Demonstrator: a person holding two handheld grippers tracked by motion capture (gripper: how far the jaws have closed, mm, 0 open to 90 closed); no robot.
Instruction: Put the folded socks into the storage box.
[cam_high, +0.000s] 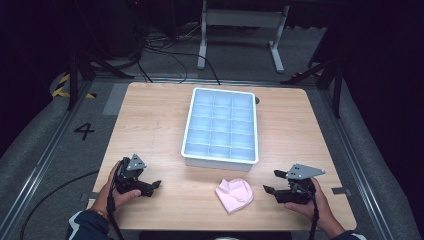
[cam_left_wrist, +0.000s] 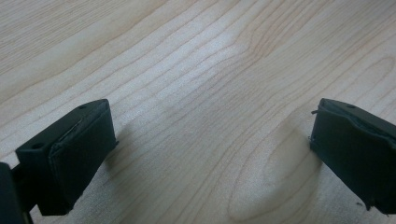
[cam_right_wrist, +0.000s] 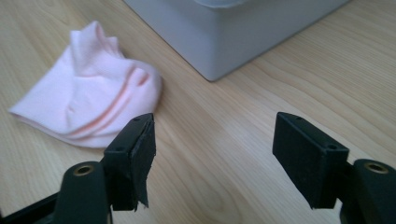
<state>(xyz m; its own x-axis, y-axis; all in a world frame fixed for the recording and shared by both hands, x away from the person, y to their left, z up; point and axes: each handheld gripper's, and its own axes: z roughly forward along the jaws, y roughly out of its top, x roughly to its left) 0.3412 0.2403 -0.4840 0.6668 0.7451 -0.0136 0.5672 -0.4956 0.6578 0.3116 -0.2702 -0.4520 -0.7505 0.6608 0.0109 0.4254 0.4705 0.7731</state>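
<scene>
Sock (cam_high: 234, 194) lying flat on table (cam_high: 150, 115), sitting at nine o'clock of right gripper (cam_high: 274, 182), clear of its wide-standing jaws, left gripper (cam_high: 156, 184) resting wide apart, gripping nothing.

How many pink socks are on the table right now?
1. The pink sock lies crumpled on the table, just in front of the white divided tray and left of the open right tool. The tray's compartments look empty.

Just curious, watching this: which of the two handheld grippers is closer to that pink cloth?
The right gripper. The pink cloth lies just beside its open jaws, in front of the white tray; the left gripper is farther off over bare table.
</scene>
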